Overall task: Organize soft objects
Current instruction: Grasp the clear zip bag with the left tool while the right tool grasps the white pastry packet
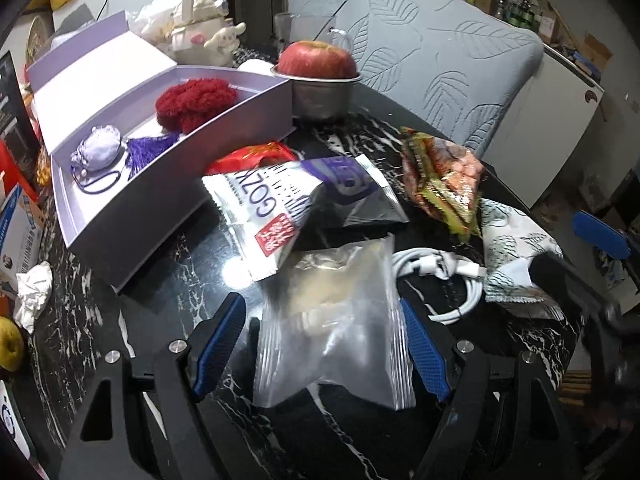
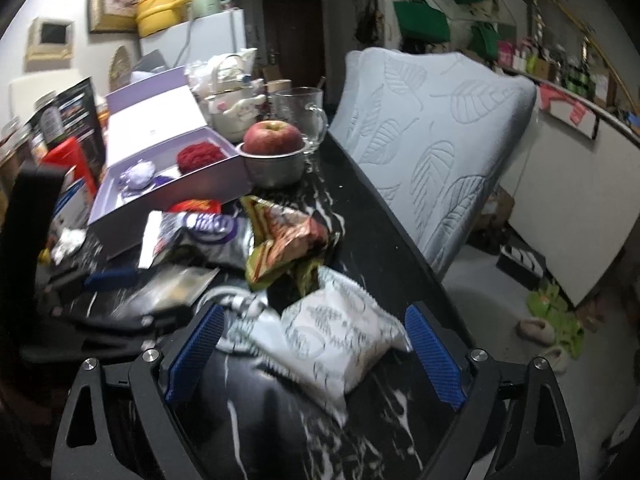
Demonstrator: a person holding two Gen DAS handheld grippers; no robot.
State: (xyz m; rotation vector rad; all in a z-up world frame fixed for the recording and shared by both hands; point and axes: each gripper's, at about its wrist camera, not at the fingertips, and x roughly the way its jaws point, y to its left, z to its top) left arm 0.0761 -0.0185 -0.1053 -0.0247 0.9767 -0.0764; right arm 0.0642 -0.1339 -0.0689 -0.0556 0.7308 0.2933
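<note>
The left gripper (image 1: 320,344) stands open astride a clear zip bag (image 1: 332,332) at lower centre of its view, its pads clear of the film; the right gripper (image 2: 316,356) is likewise open around a white patterned packet (image 2: 340,344) low in its view, touching nothing that I can see; no earlier picture says more.

Both look light and limp; the zip bag is slick plastic with a pale lump inside, so it will likely slide and sag; best pinched across the filled middle rather than the empty edge. The packet is puffy, crinkled foil with crimped ends; a grip across its belly should hold, gently, since it may crush.

The lilac box (image 1: 192,184), stiff card, lies upper left and already holds a red woolly bundle (image 1: 194,102) and a pale fabric pouch (image 1: 98,148); the table (image 1: 168,280) is glossy black marble.
</note>
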